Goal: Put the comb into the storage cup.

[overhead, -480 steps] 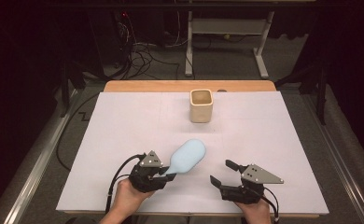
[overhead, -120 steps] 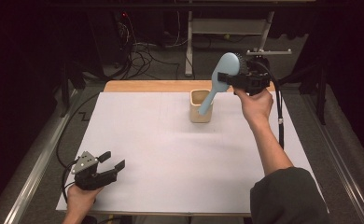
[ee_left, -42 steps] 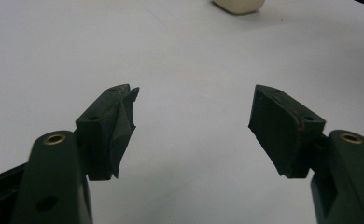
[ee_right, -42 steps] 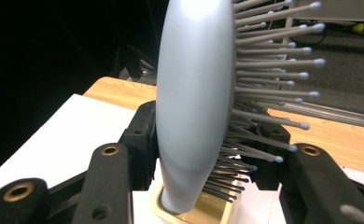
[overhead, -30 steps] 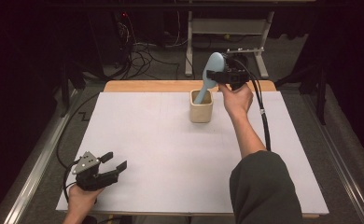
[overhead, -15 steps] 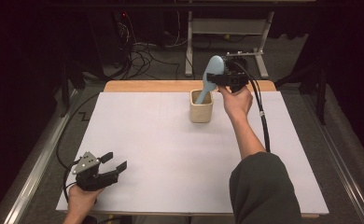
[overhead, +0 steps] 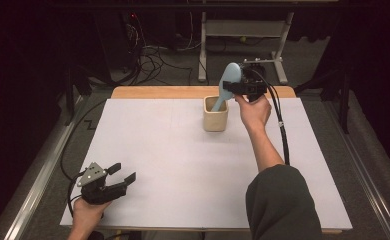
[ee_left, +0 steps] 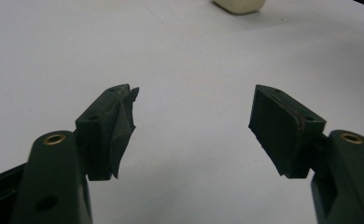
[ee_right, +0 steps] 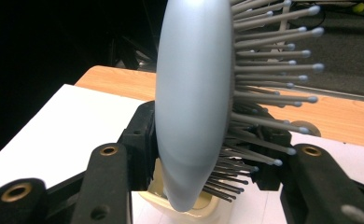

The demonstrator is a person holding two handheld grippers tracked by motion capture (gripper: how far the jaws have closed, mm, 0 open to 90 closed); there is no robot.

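A light blue hairbrush (overhead: 227,83) stands tilted with its handle down inside the cream cup (overhead: 215,116) at the table's far middle. My right gripper (overhead: 237,86) is shut on the brush head above the cup. In the right gripper view the brush (ee_right: 194,93) stands between the jaws, bristles to the right, with the cup rim (ee_right: 189,212) below it. My left gripper (overhead: 120,176) rests open near the table's front left corner, nothing between its fingers. In the left gripper view my left gripper (ee_left: 192,126) faces bare white table, the cup (ee_left: 240,5) far off at the top.
A white sheet (overhead: 173,165) covers the table, with a wooden strip (overhead: 158,92) along the far edge. Cables lie on the floor and a metal frame (overhead: 243,30) stands beyond the table. Metal rails run down both table sides.
Over the last second the brush has sunk a little lower into the cup, still in my right gripper. The left gripper has stayed where it was.
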